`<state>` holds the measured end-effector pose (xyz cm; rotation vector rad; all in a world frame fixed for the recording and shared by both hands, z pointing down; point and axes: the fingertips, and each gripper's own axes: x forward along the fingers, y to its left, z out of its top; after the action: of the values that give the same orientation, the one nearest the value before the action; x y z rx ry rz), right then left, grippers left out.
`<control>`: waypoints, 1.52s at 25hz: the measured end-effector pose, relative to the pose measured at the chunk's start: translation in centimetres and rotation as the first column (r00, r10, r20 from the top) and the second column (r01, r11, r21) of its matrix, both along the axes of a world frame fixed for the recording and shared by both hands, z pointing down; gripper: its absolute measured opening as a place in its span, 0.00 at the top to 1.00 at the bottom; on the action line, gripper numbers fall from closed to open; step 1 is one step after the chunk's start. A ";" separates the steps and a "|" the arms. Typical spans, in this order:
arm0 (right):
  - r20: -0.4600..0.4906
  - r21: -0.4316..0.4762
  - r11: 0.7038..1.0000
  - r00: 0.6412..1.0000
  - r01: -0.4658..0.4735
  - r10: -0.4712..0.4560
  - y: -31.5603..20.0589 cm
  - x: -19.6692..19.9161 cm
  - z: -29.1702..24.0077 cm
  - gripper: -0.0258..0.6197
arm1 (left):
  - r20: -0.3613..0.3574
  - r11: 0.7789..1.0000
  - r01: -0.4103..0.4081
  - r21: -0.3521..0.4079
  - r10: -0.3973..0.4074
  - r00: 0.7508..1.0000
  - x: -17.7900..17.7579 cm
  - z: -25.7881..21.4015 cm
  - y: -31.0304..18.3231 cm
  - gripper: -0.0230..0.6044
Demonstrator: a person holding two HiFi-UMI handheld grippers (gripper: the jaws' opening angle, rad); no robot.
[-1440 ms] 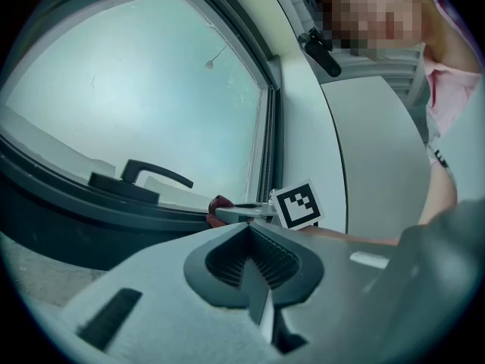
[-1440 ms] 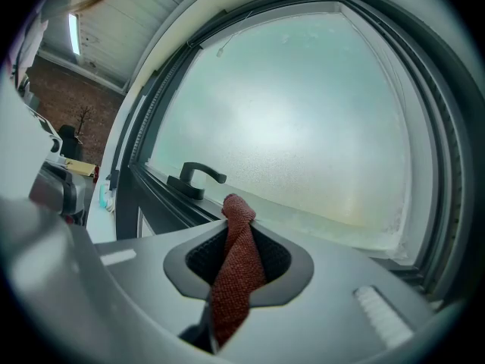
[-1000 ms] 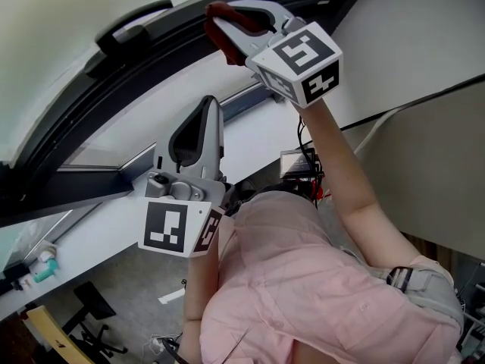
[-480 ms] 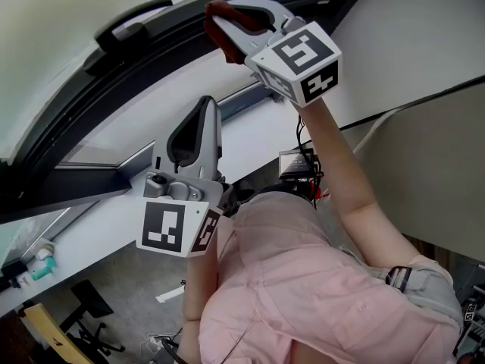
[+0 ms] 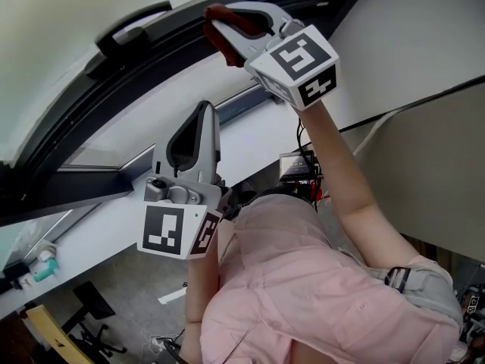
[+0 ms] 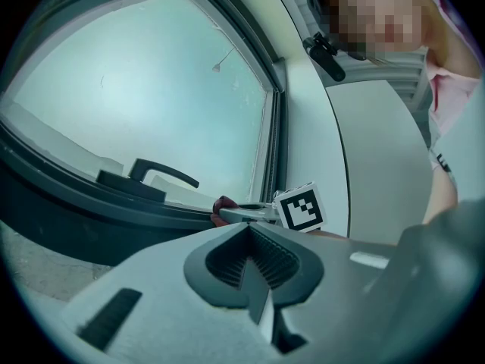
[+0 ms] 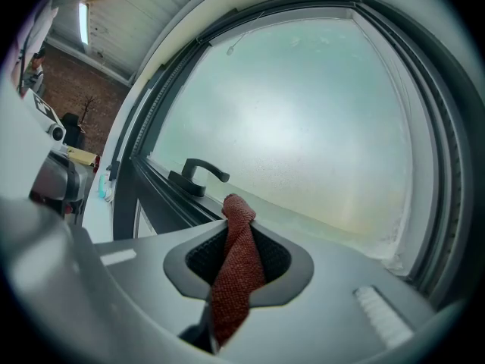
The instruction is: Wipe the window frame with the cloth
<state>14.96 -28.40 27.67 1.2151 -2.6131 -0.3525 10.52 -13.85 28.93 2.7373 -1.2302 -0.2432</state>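
My right gripper [image 5: 221,27] is raised high and shut on a dark red cloth [image 5: 215,30], whose tip lies against the dark window frame [image 5: 91,89]. In the right gripper view the cloth [image 7: 235,271] stands up between the jaws, close to the frame's black handle [image 7: 198,174]. My left gripper [image 5: 203,116] is held lower, shut with nothing in it, pointing up at the white sill under the frame. From the left gripper view the handle [image 6: 155,177], the cloth [image 6: 222,205] and the right gripper's marker cube [image 6: 300,208] all show.
The frosted pane [image 7: 303,127] fills the frame. A white ledge [image 5: 250,135] runs below the window. A person's arm [image 5: 341,180] in a pink shirt reaches up. A small bottle [image 5: 42,265] and chair parts lie at the lower left.
The right gripper with the cloth has crept slightly up and left along the frame. The left gripper has barely shifted.
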 end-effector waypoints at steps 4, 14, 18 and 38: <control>-0.016 0.001 1.000 1.000 0.011 -0.011 0.0 0.0 0.1 0.87 | -0.007 1.000 0.003 -0.004 -0.003 1.000 -0.2 0.1 -0.1 0.97; -0.005 0.002 1.000 1.000 0.012 -0.012 -0.5 0.2 0.3 0.87 | -0.015 0.999 0.031 -0.015 -0.031 0.999 -1.0 0.5 -0.6 0.97; -0.011 0.008 1.000 1.000 0.001 -0.001 -0.5 0.4 0.5 0.87 | -0.016 0.999 0.041 -0.031 -0.042 0.999 -1.0 1.0 -0.5 0.97; 0.020 0.020 0.999 0.999 -0.040 0.039 -1.4 4.8 0.4 0.87 | -0.027 0.995 0.079 -0.064 -0.080 0.996 -0.5 1.6 -0.3 0.97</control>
<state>19.76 -29.81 28.06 1.2808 -2.6039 -0.3630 10.01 -14.14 30.49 2.6258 -1.3175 -0.2477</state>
